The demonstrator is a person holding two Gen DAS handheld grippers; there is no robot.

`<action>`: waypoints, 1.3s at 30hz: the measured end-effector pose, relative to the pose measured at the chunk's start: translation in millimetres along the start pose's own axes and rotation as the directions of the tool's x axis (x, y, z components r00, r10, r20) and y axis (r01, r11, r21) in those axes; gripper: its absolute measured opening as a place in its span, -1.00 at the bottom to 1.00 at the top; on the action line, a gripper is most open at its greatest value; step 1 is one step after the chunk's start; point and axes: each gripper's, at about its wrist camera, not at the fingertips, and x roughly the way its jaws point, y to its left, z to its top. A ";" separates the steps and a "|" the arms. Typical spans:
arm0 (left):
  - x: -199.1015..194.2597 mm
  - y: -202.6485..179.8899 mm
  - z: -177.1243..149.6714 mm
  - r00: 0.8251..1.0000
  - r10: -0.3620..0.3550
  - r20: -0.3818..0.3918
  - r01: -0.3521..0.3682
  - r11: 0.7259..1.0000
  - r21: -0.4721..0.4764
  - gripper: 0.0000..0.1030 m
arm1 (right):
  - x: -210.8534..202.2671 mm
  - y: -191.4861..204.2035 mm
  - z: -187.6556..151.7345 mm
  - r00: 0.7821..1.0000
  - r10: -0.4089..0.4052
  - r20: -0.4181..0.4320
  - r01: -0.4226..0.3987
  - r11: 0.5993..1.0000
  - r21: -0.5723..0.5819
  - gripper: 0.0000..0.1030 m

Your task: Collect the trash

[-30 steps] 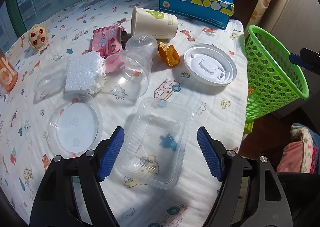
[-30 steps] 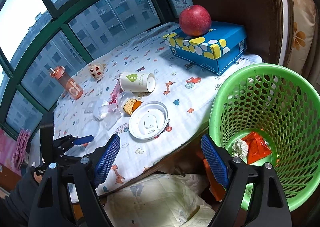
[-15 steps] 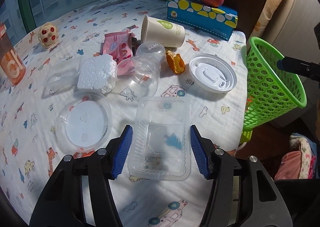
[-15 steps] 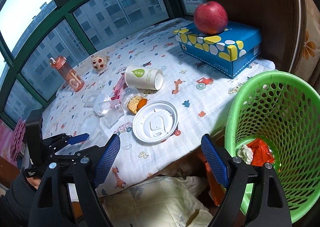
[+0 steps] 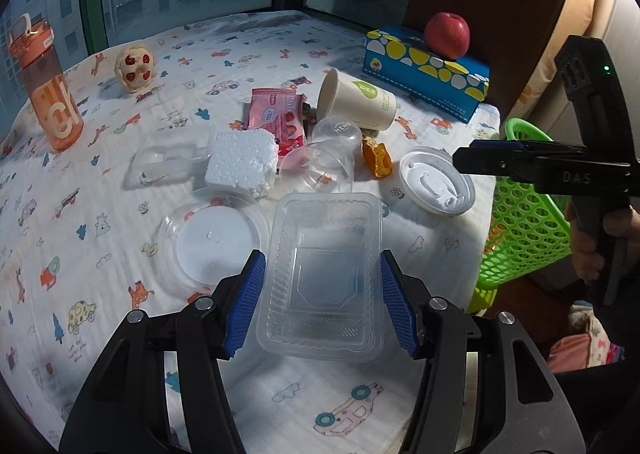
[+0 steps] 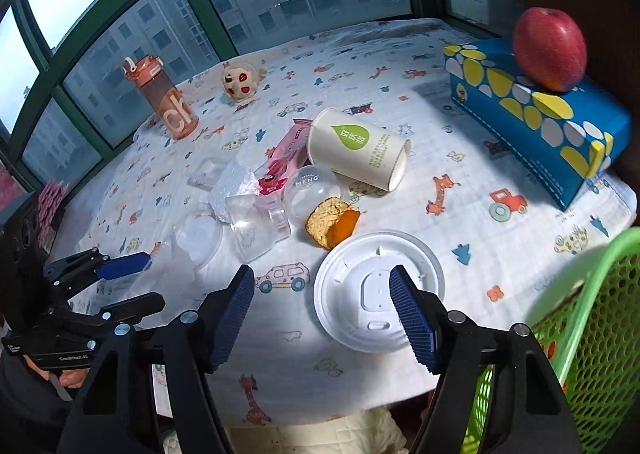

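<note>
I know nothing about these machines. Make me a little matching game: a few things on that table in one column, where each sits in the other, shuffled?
Things:
1. apple
2. clear tray
3. paper cup
4. white lid

Places:
A. lying on its side mid-table
B. on the blue box
C. between the left gripper fingers
D. flat near the green basket

Pairs: 1-B, 2-C, 3-A, 4-D
</note>
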 end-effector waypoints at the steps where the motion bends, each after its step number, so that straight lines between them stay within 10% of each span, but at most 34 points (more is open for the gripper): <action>1: -0.3 1.8 0.1 1.000 0.000 0.001 0.000 1.000 -0.006 0.11 | 5.8 0.6 3.3 1.000 0.003 -0.012 -0.003 1.000 -0.014 0.29; 31: 4.3 24.7 1.2 1.000 -0.019 -0.001 0.018 0.997 -0.069 0.11 | 98.6 10.0 42.2 0.974 -0.075 -0.216 0.021 0.970 -0.241 0.10; 39: 5.0 25.7 0.8 1.000 -0.025 -0.002 0.025 0.997 -0.071 0.11 | 101.1 5.5 43.2 0.972 -0.075 -0.223 0.024 0.975 -0.223 -0.36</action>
